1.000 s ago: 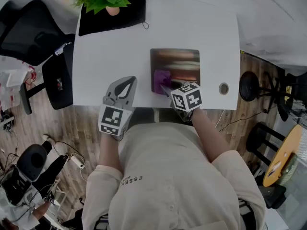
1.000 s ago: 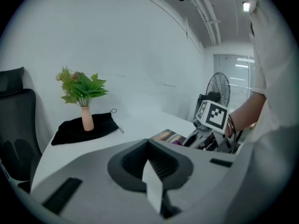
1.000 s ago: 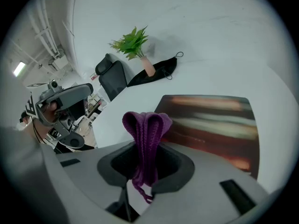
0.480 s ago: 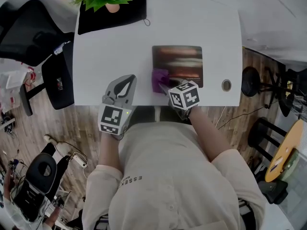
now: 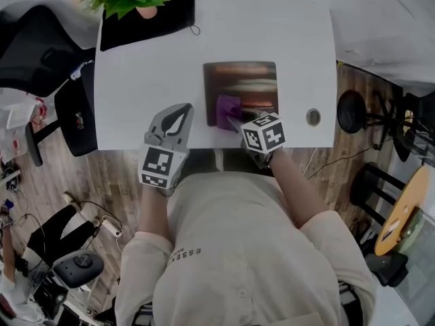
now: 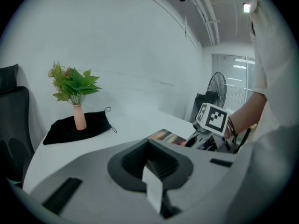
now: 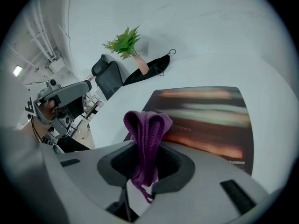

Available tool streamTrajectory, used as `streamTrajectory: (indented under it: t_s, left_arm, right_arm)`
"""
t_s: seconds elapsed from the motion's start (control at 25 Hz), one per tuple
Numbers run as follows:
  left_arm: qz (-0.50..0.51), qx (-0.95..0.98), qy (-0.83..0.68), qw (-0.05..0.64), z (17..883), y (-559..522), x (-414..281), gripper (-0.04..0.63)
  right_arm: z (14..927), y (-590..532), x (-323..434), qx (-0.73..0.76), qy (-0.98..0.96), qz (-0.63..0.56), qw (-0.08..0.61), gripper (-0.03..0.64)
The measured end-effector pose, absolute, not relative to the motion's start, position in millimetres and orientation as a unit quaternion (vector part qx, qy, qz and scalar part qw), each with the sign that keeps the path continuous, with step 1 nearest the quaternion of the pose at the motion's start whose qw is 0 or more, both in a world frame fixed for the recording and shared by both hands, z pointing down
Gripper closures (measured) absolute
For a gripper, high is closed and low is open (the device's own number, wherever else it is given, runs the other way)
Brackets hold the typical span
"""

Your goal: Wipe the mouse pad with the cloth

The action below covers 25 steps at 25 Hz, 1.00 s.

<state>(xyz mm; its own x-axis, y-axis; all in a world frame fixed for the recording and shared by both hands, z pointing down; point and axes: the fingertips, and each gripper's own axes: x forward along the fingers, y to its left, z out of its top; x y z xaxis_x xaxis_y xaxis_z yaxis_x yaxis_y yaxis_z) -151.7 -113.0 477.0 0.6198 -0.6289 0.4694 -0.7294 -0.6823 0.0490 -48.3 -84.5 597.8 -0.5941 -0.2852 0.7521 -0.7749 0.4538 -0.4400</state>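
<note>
Left gripper (image 5: 175, 121) sits at the near edge of the smooth white table (image 5: 149, 66), its 2 jaws pressed together on nothing. Right gripper (image 5: 236, 123) pinches a purple knitted cloth (image 5: 226, 109), bunched in folds on the near-left corner of the rectangular, streak-printed mouse pad (image 5: 253, 80)

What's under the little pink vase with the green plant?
A black cloth lies under the vase, spread on the white table. The patch right beneath the vase is covered, so nothing there can be seen.
</note>
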Motion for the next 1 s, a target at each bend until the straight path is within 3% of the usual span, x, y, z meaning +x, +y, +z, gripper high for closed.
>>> streamTrajectory:
  t_s: [1.0]
  left_arm:
    - [0.21,0.892,-0.385,0.112,474.7,-95.7,-37.4,0.594]
  right_arm:
    - [599.2,-73.5,91.5,0.355,-0.789,0.4,0.302,0.52]
